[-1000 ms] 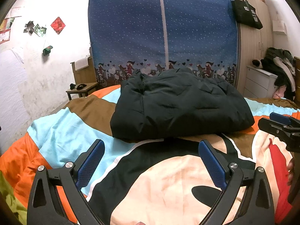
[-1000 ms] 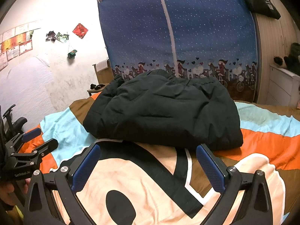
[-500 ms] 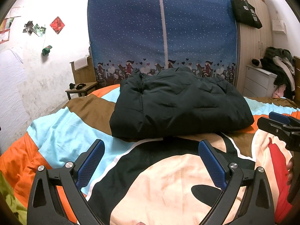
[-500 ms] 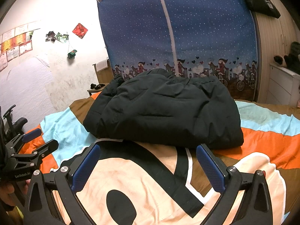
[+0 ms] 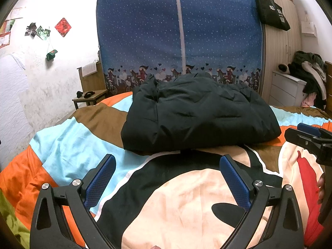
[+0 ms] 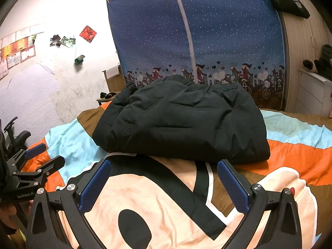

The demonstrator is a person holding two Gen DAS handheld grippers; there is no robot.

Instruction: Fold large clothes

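On the middle of the bed, one dark padded jacket [image 5: 197, 114] lies folded into a thick bundle on the patterned duvet [image 5: 182, 197]. Nothing has shifted over the last second (we judge the fold finished). Our two tongs, left gripper [image 5: 168, 178] and right gripper [image 6: 164, 182], hover near it, both spread wide and empty.

Bed with a colourful cartoon-print duvet [image 5: 68, 145], a folded dark padded coat [image 5: 199, 116] lying directly on it.
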